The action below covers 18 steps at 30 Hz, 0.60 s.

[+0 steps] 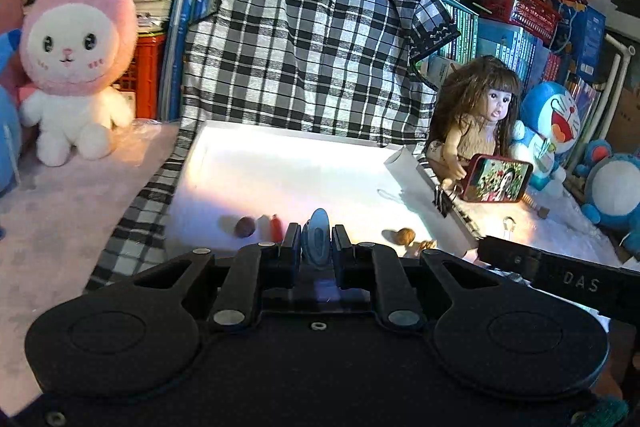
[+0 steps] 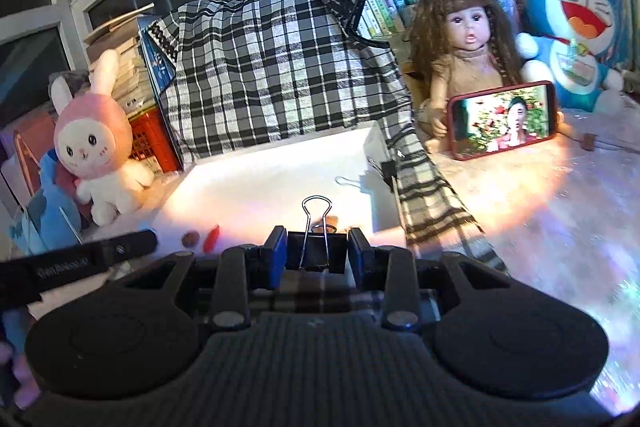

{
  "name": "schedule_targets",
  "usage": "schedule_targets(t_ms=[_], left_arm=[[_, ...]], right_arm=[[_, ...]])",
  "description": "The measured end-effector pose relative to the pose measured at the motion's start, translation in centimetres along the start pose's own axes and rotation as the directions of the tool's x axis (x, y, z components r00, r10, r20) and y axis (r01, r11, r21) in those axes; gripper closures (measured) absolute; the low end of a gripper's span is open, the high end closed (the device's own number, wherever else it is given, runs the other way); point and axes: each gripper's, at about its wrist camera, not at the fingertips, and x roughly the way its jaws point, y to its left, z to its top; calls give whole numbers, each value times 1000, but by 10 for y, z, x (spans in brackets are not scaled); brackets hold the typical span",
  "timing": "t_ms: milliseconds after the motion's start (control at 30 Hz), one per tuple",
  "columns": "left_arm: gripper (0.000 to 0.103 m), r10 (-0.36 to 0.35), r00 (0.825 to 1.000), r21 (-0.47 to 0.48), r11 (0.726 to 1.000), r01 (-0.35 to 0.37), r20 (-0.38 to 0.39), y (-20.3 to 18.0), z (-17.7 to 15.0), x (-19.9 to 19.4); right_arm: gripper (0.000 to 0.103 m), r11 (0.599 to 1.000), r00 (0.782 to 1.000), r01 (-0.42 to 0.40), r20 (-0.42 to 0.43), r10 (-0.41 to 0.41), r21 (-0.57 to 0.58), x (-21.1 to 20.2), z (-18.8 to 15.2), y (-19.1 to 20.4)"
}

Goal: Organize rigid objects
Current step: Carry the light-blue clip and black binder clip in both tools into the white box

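The left gripper (image 1: 316,241) has its jaws closed on a small blue-grey oval object (image 1: 318,235) held upright on edge between them, above the near edge of the white tray (image 1: 280,171). Just beyond and to the left of these jaws lie a dark round nut (image 1: 245,226) and a small red piece (image 1: 275,227) on the tray floor; beyond and to the right sits a walnut (image 1: 405,235) — with a smaller brown scrap beside it. Further left of the jaws a pink rabbit plush (image 1: 78,63) sits on the worktop, and a checked cloth (image 1: 304,47) hangs behind the tray. The right gripper (image 2: 316,253) has its jaws closed on a black binder clip (image 2: 316,251), wire handles (image 2: 317,215) pointing up and forward, also at the tray's near edge. Ahead and right of these jaws another binder clip (image 2: 382,169) grips the tray's right wall. Further right a doll (image 2: 466,43) props a red-cased phone (image 2: 502,119) with its screen lit, and a blue cat plush (image 2: 572,35) sits beyond.
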Motion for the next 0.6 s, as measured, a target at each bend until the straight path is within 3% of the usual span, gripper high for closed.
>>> schedule_targets(t_ms=[267, 600], left_arm=[[88, -9, 999, -36, 999, 7, -49, -6, 19, 46], [88, -5, 995, -75, 997, -2, -102, 0, 11, 89]], right_arm=[[65, 996, 996, -41, -70, 46, 75, 42, 29, -3], [65, 987, 988, -56, -135, 77, 147, 88, 27, -5]])
